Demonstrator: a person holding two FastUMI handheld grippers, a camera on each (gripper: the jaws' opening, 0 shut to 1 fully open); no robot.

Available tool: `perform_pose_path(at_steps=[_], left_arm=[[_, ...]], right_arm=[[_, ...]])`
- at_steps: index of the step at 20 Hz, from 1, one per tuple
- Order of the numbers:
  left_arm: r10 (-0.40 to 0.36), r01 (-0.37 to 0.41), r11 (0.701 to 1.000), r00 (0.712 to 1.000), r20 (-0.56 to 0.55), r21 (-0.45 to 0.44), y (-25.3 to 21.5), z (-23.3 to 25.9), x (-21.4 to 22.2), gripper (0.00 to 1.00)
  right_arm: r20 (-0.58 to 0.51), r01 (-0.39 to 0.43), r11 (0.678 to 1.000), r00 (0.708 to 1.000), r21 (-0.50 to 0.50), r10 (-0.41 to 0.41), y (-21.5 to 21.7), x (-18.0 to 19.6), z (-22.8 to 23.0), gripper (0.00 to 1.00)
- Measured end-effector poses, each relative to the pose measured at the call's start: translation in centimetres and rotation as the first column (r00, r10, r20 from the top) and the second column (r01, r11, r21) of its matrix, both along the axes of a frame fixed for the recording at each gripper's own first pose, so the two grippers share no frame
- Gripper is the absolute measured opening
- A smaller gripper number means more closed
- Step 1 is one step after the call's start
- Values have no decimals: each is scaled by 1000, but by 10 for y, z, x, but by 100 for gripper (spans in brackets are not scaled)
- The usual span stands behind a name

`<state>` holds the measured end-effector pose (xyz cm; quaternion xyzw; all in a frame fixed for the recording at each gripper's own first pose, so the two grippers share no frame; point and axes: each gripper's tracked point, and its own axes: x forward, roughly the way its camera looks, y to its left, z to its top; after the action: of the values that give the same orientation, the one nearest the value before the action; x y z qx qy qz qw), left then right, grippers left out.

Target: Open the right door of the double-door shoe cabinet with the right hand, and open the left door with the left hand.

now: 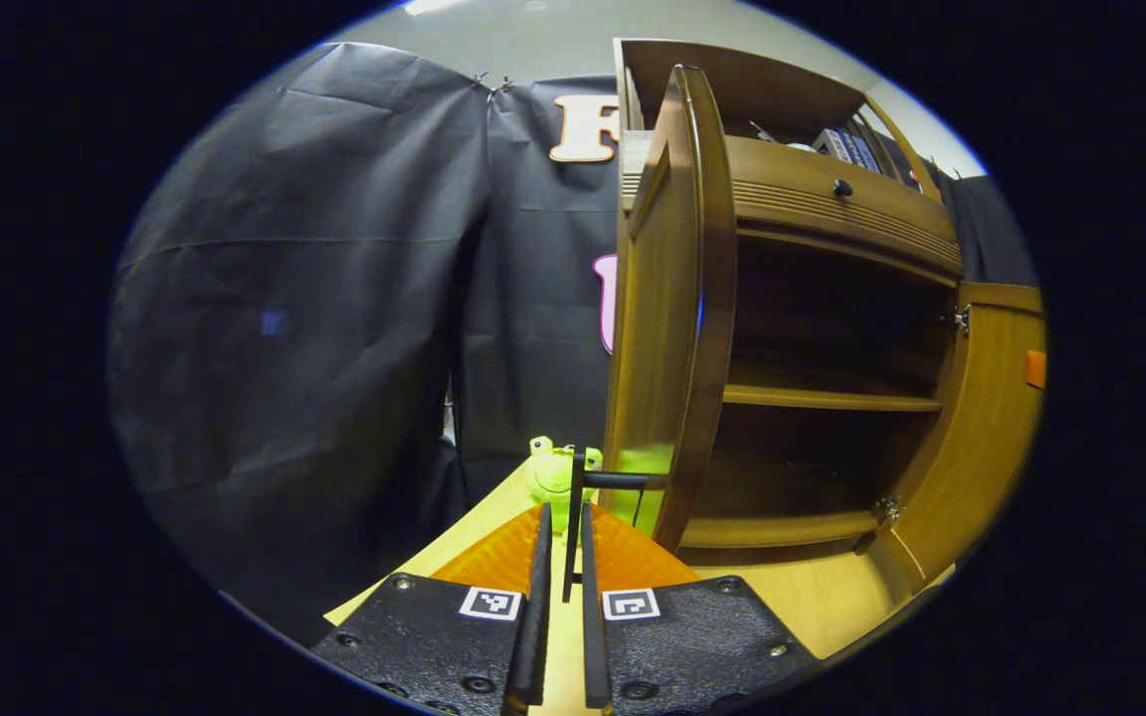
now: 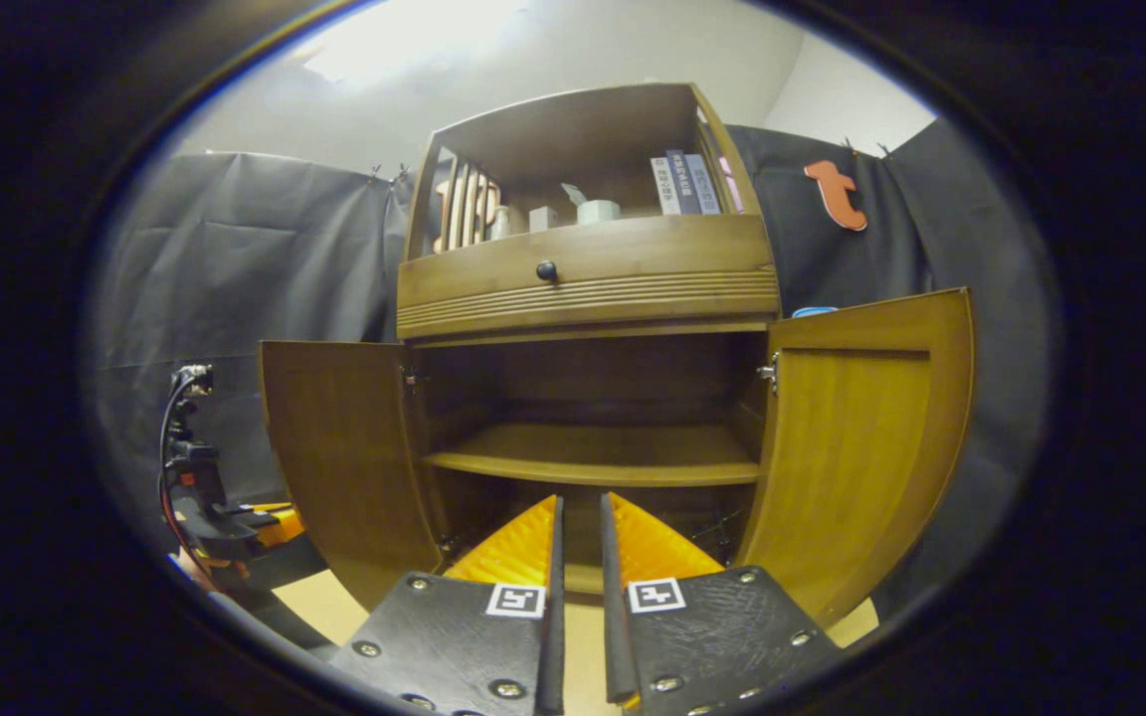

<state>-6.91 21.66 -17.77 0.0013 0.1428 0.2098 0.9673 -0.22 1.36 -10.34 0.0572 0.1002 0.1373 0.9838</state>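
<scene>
While ajar, both doors (image 2: 861, 438) outswung.

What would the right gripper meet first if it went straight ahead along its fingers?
Probably the open cabinet interior: the right gripper points between both open doors, toward the lower compartment just under the shelf. Depth is unclear.

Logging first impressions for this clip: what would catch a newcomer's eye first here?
The wooden cabinet with both doors swung wide, the left door and right door flanking bare shelves. Next, the left gripper with the left door's thin dark handle between its fingers, a bright green toy behind.
</scene>
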Motion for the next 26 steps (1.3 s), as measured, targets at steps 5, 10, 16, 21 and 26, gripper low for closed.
perform_pose_path(at_steps=[5, 10, 16, 21, 26], left_arm=[[77, -77, 996, 997, 1, 35, 26, 9, -20, 16], [121, -121, 992, 993, 6, 45, 39, 14, -34, 16], [121, -121, 992, 993, 3, 46, 31, 15, -36, 16], [84, -84, 996, 996, 15, 12, 7, 17, -32, 16], [-20, 20, 1000, 999, 37, -4, -48, 32, -12, 16]], right_arm=[[2, -40, 999, 999, 8, 40, 16, 6, 0, 16], [-4, -60, 998, 998, 21, 60, 23, 4, -2, 16], [-6, -51, 998, 999, 24, 51, 18, 0, -2, 16], [-10, -27, 999, 1000, 19, 27, 6, -8, -3, 16], [-14, 4, 1000, 1000, 17, -4, -8, -13, -4, 16]])
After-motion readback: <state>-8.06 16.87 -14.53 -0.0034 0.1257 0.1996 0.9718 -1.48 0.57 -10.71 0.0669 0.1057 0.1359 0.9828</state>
